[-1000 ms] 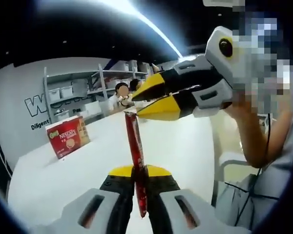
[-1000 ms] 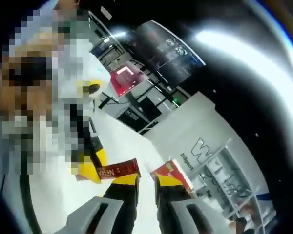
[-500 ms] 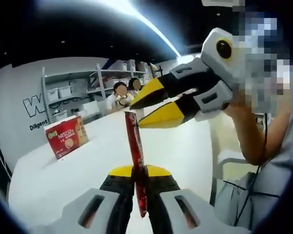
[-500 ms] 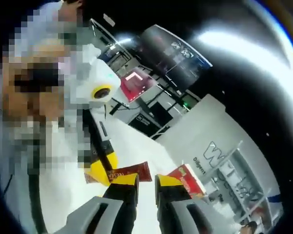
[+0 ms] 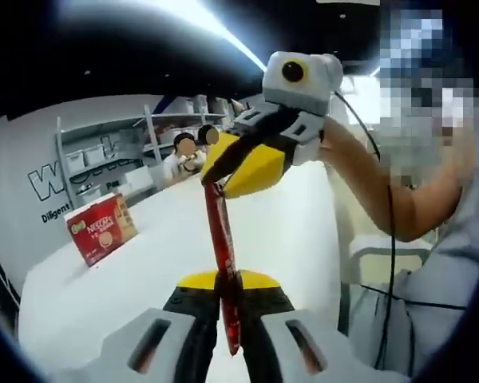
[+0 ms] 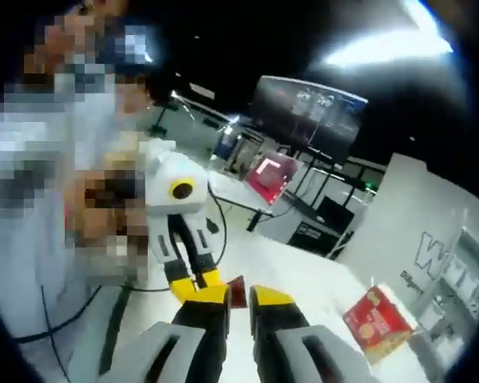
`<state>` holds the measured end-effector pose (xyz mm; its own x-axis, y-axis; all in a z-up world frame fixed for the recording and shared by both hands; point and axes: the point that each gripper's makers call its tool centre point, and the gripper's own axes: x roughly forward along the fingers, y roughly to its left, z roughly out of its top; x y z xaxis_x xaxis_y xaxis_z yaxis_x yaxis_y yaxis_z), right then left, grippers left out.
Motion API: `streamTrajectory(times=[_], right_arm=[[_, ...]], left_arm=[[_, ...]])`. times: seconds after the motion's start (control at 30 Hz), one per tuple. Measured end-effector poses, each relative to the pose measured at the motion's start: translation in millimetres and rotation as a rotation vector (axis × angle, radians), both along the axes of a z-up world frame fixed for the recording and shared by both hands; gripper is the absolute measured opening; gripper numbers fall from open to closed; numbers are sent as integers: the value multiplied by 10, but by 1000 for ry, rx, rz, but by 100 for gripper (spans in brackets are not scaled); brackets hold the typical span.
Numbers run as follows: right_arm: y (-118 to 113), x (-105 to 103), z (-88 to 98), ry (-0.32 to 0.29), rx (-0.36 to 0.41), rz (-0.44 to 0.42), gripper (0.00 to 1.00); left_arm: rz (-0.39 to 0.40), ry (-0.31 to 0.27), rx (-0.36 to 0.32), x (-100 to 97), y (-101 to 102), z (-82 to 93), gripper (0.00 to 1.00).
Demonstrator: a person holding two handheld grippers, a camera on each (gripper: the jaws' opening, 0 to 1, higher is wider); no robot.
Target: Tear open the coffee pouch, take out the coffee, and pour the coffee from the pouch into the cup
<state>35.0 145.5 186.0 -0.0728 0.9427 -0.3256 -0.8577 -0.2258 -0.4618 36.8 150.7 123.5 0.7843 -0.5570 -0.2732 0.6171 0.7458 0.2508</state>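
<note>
left gripper [image 5: 228, 281] clamps the lower end of the coffee pouch [image 5: 220, 239], its long axis running straight ahead from the jaws. right gripper [image 5: 223, 177] meets the far top edge from ahead, jaws narrow, seemingly pinching it. tear likely next. carton [image 5: 100, 230] sits off left on the table [image 5: 160, 239].

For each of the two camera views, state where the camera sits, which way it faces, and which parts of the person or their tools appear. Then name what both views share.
Left gripper view: rides the left gripper, facing along the coffee pouch toward the right gripper; a forearm shows.
Right gripper view: rides the right gripper, facing the left gripper.
Shared: the pouch, red box, white table.
</note>
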Motion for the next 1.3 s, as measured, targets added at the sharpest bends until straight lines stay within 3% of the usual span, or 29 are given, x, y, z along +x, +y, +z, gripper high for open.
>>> streamTrajectory(times=[0.2, 0.27, 0.37, 0.43, 0.53, 0.63, 0.73, 0.83, 0.93, 1.13, 1.2, 1.3], right_arm=[[42, -20, -1, -26, -88, 14, 7], [47, -27, -15, -4, -108, 3, 5], [61, -27, -40, 116, -149, -43, 2], [99, -1, -38, 161, -166, -77, 2], [152, -17, -29, 176, -198, -79, 2], [199, 16, -23, 189, -239, -108, 2], [257, 95, -35, 222, -268, -167, 1], [330, 121, -20, 297, -245, -209, 1], [386, 117, 37, 369, -198, -212, 2], [439, 100, 136, 494, -100, -173, 2], [430, 95, 145, 496, -92, -168, 2], [392, 54, 139, 386, -82, -82, 3]], left_arm=[[-2, -2, 14, 12, -10, 1, 10], [0, -1, 19, 28, 13, -13, 10], [14, -23, 34, 70, 59, -20, 10], [23, -29, 41, 84, 80, -20, 10], [32, -31, 44, 101, 105, -19, 10], [58, -74, 61, 166, 162, 5, 12], [135, -171, 93, 251, 274, 112, 18], [223, -232, 71, 266, 356, 280, 23], [275, -276, 96, 272, 380, 342, 23], [449, -442, 286, 281, 481, 478, 21], [470, -483, 356, 244, 458, 497, 15], [412, -471, 338, 223, 391, 473, 9]])
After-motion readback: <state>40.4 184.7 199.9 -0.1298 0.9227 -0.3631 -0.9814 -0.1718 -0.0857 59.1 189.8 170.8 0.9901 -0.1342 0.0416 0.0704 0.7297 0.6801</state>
